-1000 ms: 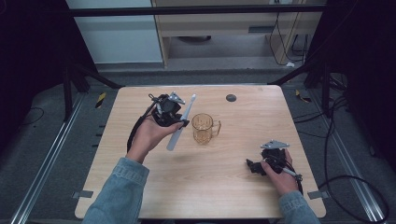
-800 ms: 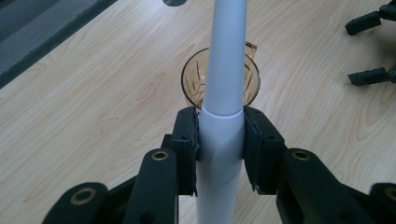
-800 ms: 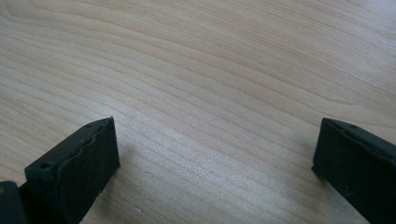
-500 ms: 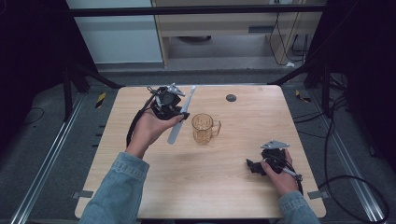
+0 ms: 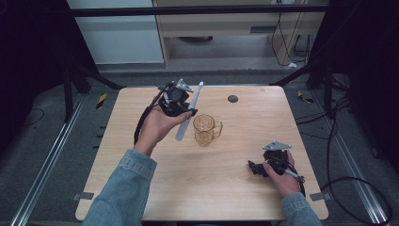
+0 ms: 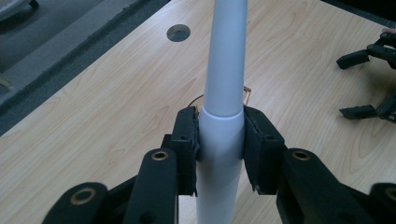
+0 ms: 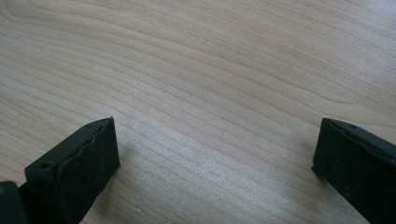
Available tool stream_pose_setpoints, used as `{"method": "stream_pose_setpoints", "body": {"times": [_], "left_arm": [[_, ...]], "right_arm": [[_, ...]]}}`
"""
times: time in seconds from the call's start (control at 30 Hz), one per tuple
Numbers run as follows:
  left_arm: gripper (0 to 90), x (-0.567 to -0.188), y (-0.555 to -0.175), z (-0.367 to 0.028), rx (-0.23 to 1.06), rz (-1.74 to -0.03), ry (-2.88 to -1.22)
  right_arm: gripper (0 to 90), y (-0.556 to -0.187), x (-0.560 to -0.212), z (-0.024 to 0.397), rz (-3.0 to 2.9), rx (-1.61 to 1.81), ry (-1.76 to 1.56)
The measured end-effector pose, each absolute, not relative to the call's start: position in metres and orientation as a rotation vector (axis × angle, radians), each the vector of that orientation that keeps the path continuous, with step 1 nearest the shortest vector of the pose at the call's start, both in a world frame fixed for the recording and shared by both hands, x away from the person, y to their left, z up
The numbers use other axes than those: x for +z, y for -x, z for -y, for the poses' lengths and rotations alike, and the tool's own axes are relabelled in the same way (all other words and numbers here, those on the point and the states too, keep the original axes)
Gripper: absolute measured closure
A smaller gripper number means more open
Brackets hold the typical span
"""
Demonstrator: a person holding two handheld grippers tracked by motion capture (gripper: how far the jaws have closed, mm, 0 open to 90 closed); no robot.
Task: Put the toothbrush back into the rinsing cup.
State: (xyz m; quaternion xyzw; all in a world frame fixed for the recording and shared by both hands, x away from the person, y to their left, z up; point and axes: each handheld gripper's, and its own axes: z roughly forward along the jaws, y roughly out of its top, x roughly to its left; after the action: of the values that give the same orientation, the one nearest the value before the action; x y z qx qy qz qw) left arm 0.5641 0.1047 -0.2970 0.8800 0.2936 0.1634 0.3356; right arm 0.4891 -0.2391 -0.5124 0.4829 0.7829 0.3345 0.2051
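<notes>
A: We have the long pale grey plastic stick (image 6: 223, 88) clamped crosswise in the left gripper (image 5: 181, 106), its jaws pressed on either side of a step where a wider sleeve meets the narrower shaft. It hangs tilted in the air above the light wooden tabletop (image 5: 141, 122), just beside the clear amber-tinted glass mug (image 5: 205, 129).

B: We judge it light and stiff, a smooth round tube, so it may slip or swivel between the flat black pads. Gripping at that shoulder gives us a ledge to stop it sliding.

A: Agreed. The mug looks heavier and breakable, with a handle on its far side from our left hand; a long stick dropped in could tip or chip it, so we would lower it gently.

B: And the right gripper (image 5: 259, 168) rests low on the tabletop near the front edge, jaws wide apart with only bare wood grain between them, well apart from the mug.
</notes>
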Motion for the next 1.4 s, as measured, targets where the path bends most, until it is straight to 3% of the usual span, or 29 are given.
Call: {"method": "stream_pose_setpoints", "body": {"times": [1.4], "left_arm": [[67.6,-0.269,-0.584,-0.083,0.487,-0.717,-2.205]], "right_arm": [[0.4,-0.491,-0.513,0.239,-2.182,0.929,-1.342]]}}
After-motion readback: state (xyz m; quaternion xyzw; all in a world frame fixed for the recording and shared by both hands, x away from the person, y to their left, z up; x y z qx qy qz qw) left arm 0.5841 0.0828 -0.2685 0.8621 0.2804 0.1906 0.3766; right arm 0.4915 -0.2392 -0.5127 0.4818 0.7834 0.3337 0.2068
